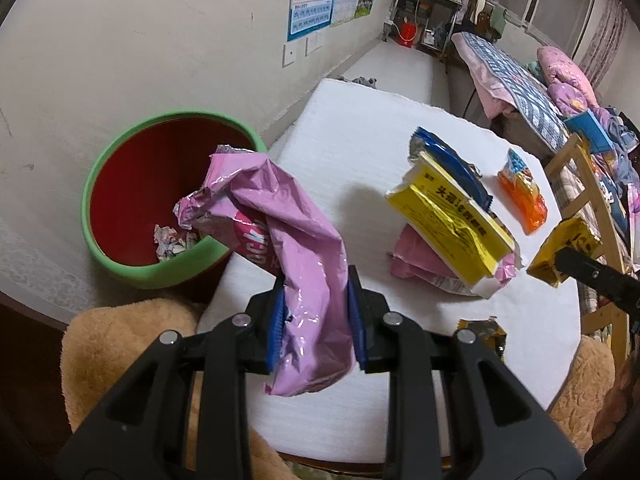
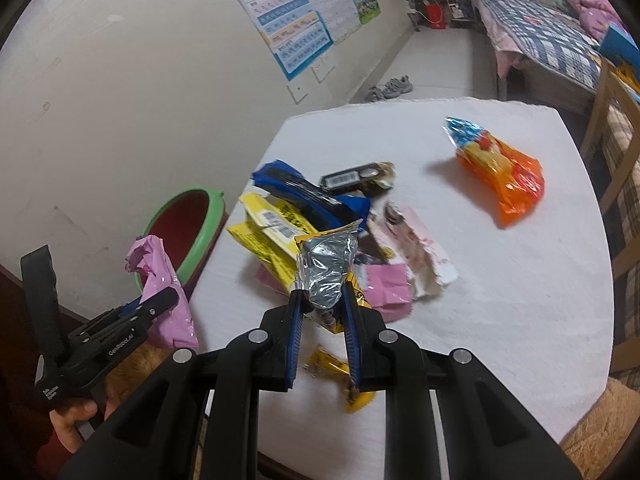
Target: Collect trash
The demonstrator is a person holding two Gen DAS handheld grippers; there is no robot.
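My left gripper (image 1: 316,300) is shut on a crumpled pink wrapper (image 1: 280,220); its far end hangs over the rim of the red bin with a green rim (image 1: 120,148), which holds crumpled paper (image 1: 172,240). The same pink wrapper (image 2: 160,280) and bin (image 2: 212,216) show in the right wrist view. My right gripper (image 2: 322,300) is shut on a yellow wrapper with a silver inside (image 2: 326,264), held above the table; it shows in the left wrist view (image 1: 560,248). A pile of yellow (image 1: 452,220), blue (image 1: 440,152) and pink (image 1: 416,264) wrappers lies on the white table (image 1: 352,140).
An orange snack bag (image 2: 508,176) lies at the table's far right. A small yellow wrapper (image 2: 344,376) lies near the front edge. Tan plush chairs (image 1: 120,344) stand at the table's near side. A wooden chair (image 1: 592,184) and a bed (image 2: 536,28) are to the right.
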